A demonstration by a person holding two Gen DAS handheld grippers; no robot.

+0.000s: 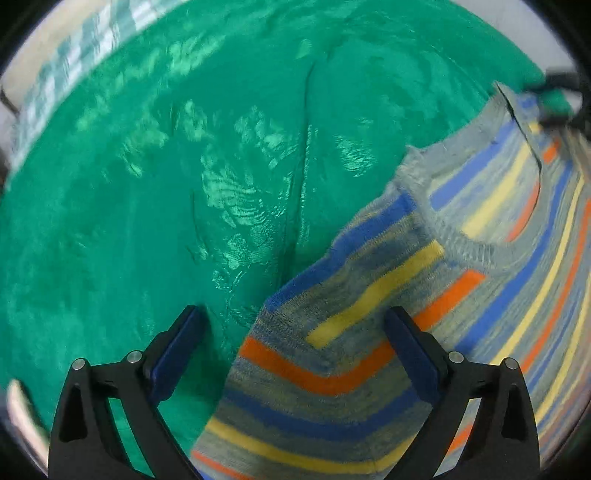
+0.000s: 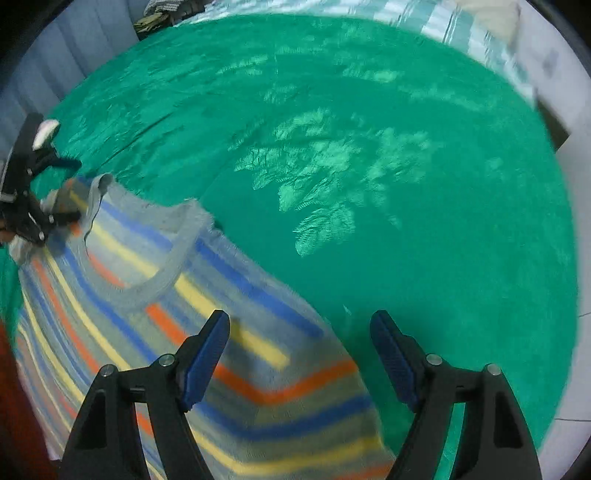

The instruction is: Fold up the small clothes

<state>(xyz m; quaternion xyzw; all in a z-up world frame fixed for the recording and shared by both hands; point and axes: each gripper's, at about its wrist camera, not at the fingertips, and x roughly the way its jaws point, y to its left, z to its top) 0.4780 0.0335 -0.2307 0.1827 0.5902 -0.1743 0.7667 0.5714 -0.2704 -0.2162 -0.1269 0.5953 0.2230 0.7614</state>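
A small striped knit sweater, grey with blue, yellow and orange bands, lies on a green cloth. My left gripper is open; the sweater's shoulder and sleeve lie between its blue pads. My right gripper is open over the other shoulder of the sweater, with one finger above the fabric and the other above the green cloth. The left gripper also shows in the right wrist view at the far left, by the neckline.
A checked green and white sheet edges the green cloth at the back, and it also shows in the right wrist view. A pile of dark clothes lies at the far top left. A pale wall lies beyond.
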